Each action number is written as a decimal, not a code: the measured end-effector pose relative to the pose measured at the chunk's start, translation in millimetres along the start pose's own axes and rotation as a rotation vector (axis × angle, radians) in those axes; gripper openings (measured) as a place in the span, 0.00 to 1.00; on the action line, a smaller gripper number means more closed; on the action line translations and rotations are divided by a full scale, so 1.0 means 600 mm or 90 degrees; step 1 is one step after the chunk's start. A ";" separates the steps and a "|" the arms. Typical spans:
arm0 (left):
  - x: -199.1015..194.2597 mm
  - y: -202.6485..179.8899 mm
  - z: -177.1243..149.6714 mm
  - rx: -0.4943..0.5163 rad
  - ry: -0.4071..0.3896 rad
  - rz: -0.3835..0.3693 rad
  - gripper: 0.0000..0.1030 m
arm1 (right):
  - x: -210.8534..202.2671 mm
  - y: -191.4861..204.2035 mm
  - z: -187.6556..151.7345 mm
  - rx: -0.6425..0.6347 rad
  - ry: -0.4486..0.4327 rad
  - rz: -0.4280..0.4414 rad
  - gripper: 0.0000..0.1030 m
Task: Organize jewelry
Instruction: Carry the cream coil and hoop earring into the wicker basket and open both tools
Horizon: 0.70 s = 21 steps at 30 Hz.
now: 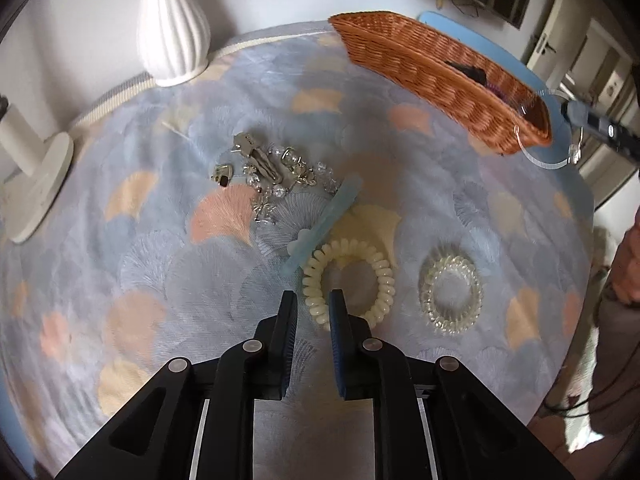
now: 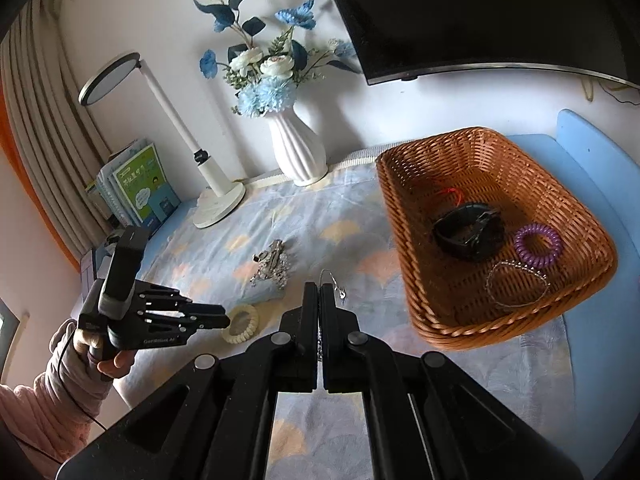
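My left gripper (image 1: 313,300) is open, its fingers on either side of the rim of a cream spiral hair tie (image 1: 348,280) on the patterned cloth. A clear spiral hair tie (image 1: 450,288), a pale blue hair clip (image 1: 326,222) and a pile of silver and crystal jewelry (image 1: 272,172) lie nearby. My right gripper (image 2: 320,292) is shut on a thin clear bangle with a charm (image 2: 334,280), held above the cloth left of the wicker basket (image 2: 404,240). The basket holds a black watch (image 2: 468,234), a purple spiral tie (image 2: 538,244) and a silver bracelet (image 2: 516,284).
A white ribbed vase (image 2: 298,152) with blue flowers and a white desk lamp (image 2: 218,204) stand at the back. Books (image 2: 140,188) lean at the far left. A dark monitor (image 2: 480,16) hangs above the basket.
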State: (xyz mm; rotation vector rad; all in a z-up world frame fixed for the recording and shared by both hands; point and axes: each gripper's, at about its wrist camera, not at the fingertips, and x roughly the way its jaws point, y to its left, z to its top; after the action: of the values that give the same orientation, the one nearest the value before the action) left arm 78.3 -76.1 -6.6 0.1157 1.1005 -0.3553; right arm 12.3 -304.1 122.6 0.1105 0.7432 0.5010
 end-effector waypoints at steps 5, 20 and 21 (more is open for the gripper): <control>0.017 -0.013 -0.002 -0.002 0.005 -0.009 0.16 | -0.007 -0.004 -0.001 0.007 -0.004 -0.009 0.01; -0.076 -0.057 0.138 -0.008 -0.109 -0.133 0.10 | -0.068 -0.095 0.091 0.047 -0.074 -0.118 0.01; -0.077 -0.068 0.158 0.001 -0.121 -0.133 0.10 | -0.064 -0.109 0.101 0.061 -0.074 -0.123 0.01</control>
State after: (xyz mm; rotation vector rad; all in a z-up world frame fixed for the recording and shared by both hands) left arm 126.5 -129.3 81.1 -0.0317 0.9251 -0.5440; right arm 55.2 -374.9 173.4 0.1548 0.6567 0.2727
